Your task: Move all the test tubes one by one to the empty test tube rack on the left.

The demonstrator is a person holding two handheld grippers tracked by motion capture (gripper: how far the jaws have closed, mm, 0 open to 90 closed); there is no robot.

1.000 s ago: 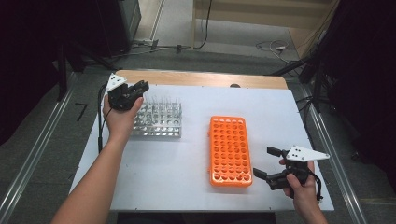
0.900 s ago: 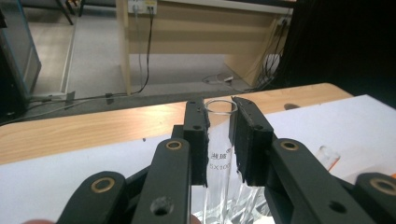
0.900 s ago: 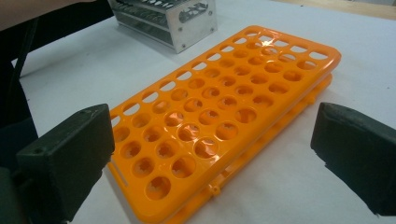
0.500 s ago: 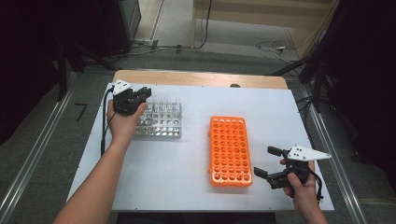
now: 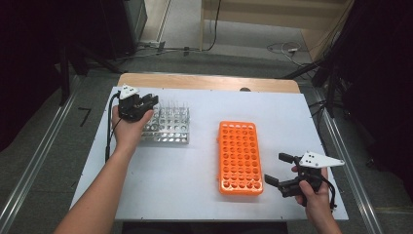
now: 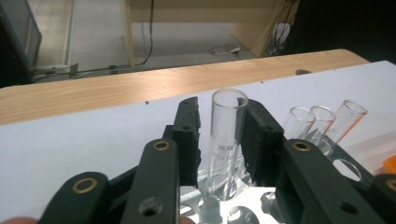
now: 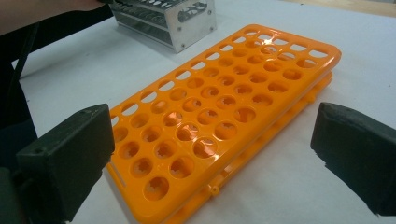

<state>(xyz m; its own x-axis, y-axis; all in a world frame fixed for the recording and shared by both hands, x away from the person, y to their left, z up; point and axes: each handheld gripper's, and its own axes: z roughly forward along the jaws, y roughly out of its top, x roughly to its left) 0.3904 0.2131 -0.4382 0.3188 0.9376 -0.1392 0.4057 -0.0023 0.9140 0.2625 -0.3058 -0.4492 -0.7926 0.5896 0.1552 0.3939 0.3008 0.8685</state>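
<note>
A white table [image 5: 195, 195] carries two racks: a metal rack [image 5: 168, 126] toward the left rear and an orange rack [image 5: 238, 156] near the middle, well apart from each other, with its holes bare. A wooden strip [image 5: 209, 82] runs along the far edge of the table. In the left gripper view, three more glass tubes [image 6: 322, 122] lean in the metal rack just to the right of the jaws, close enough to crowd that side. The left gripper [image 5: 146, 103] hangs over the near-left corner of the metal rack, and a glass test tube [image 6: 226, 140] stands upright between its two jaws, its foot down in the rack and its open mouth above the jaw tips. The jaws have just been opening: the right one lies against the tube's wall, while a thin gap shows on the left one, so the pinch looks slack and the tube rests in its hole. The right gripper [image 5: 280, 169] sits low by the near-right corner of the orange rack, jaws spread wide with nothing between them. Bare tabletop lies between the racks and along the near edge, and the way up from the tube is open.
</note>
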